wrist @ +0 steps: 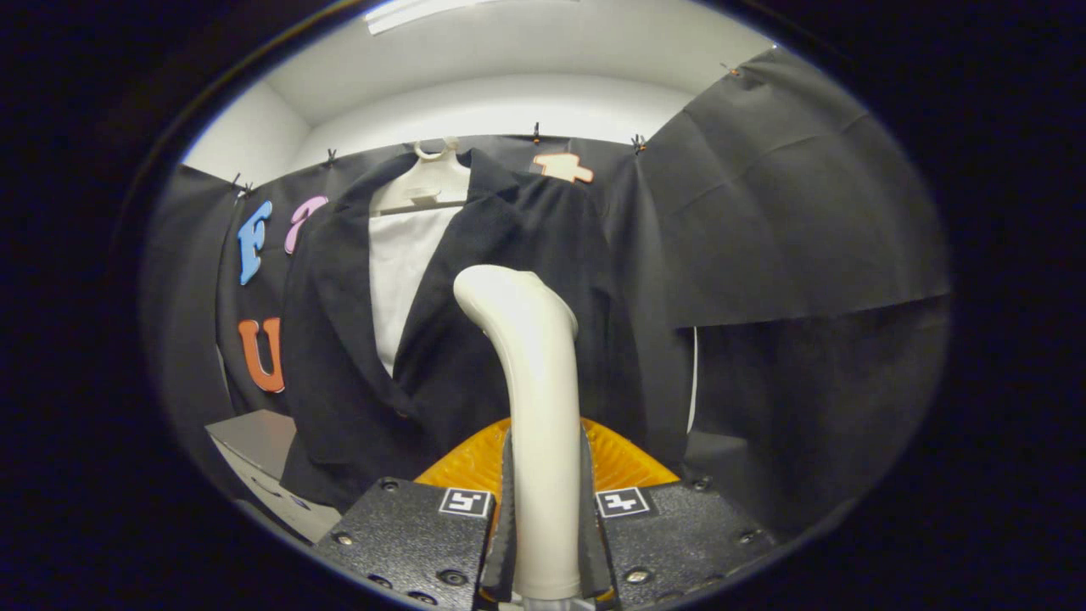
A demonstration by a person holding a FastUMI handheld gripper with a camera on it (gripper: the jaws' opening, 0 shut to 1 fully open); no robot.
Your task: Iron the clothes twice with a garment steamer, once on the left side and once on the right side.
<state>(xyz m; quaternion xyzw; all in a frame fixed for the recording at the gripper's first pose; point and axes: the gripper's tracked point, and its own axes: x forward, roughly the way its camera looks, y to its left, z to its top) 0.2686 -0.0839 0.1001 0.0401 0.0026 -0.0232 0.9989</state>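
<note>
Two fingers [507, 509] clamping smooth curved steamer [530, 356]

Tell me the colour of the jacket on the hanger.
The jacket is black, clearest in the gripper view, hanging beyond the tongs shut on the steamer handle.

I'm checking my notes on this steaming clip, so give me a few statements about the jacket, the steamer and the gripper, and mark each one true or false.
1. The gripper is shut on the steamer handle. True.
2. The dark jacket lies flat on a table. False: it hangs on a white hanger against the booth's wall.
3. A white shirt shows inside the jacket's open front. True.
4. The steamer handle is lying loose beside the fingers. False: it stands upright between them, both fingers pressing on it.
5. The handle's curved top rises in front of the jacket. True.
</note>
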